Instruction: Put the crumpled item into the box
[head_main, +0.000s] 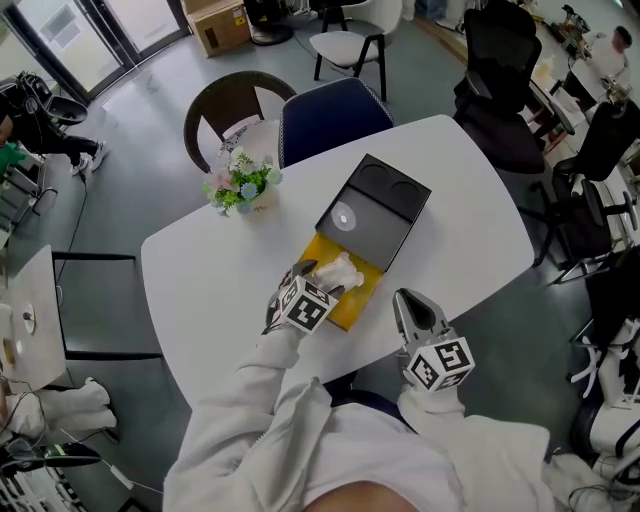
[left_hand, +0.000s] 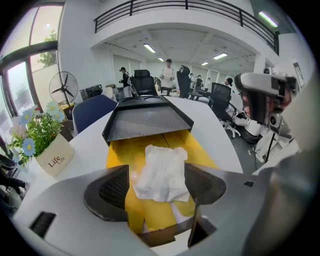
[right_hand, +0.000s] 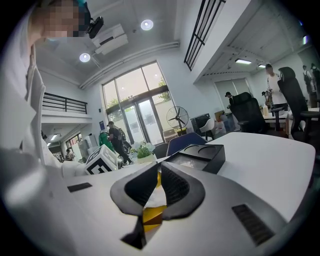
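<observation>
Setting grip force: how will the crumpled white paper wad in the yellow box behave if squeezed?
The crumpled white paper wad looks soft and creased, so it would probably squash, not resist. It seems light, likely sliding inside the yellow box. Its irregular shape suggests no rolling.

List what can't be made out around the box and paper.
- Head view: the near end of the yellow box is hidden under the left gripper.
- Right gripper view: the right gripper, jaws together, covers most of the box; a yellow sliver shows.
- Left gripper view: the underside of the crumpled paper is hidden; contact with the box floor unclear.
- Head view: the pale disc in the black lid too small to identify.
</observation>
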